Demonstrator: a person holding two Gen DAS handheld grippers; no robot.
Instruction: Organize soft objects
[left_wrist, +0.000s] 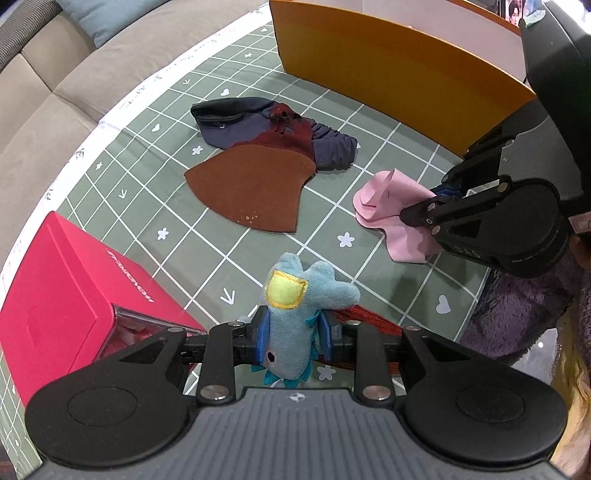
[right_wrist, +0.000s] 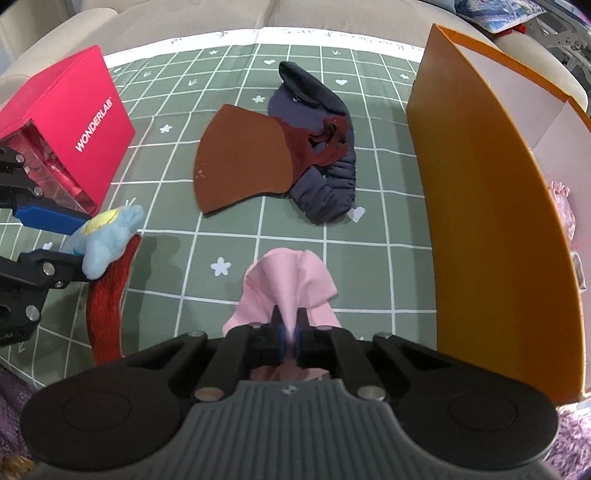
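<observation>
My right gripper (right_wrist: 290, 334) pinches the pink cloth (right_wrist: 291, 284) at lower centre, my left gripper (left_wrist: 293, 334) clamps the blue plush toy (left_wrist: 299, 310), both probably bound for the orange box (right_wrist: 491, 206) at right.

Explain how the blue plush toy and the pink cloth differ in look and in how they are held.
The blue plush toy is thick and stuffed, with a yellow patch; the pink cloth is thin, plain and crumpled. The toy is in the left gripper, whose pads stand apart around its body; the cloth is pinched in the right gripper, whose pads are almost together. Both are soft, and both are gripped above the green checked tablecloth.
</observation>
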